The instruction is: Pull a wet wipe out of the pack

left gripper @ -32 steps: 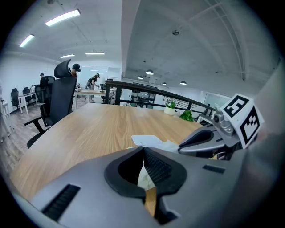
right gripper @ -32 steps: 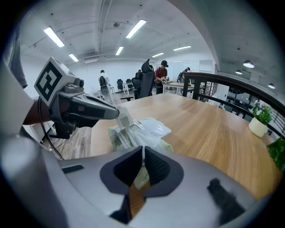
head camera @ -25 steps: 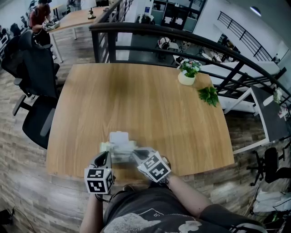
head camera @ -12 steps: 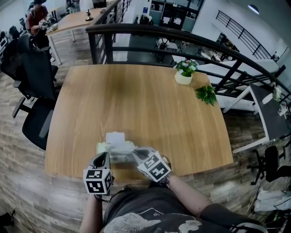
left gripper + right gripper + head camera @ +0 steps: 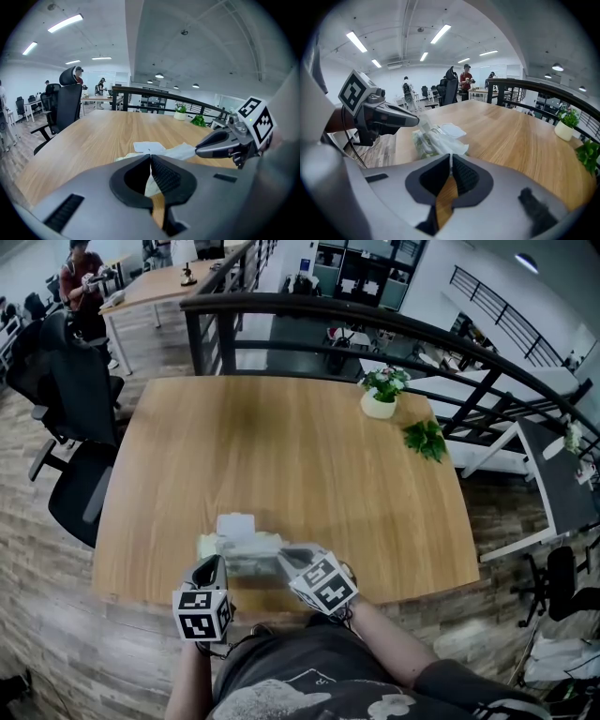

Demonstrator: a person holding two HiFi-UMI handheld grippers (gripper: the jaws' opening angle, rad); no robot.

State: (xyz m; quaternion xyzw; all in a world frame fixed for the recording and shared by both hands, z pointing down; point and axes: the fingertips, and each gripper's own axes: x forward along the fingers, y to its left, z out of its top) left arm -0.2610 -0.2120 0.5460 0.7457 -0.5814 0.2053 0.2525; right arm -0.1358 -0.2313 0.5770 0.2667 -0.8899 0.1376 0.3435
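Over the counter's [image 5: 281, 446] near edge the left tongs [image 5: 218, 561] are angled downward and clamped on the pack [image 5: 225, 547], the right tongs [image 5: 280, 557] likewise on its wet wipe [image 5: 449, 145].

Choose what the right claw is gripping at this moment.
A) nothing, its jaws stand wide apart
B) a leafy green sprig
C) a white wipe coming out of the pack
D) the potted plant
C: the right claw is shut on a white wet wipe that stretches back to the wipe pack lying on the table.
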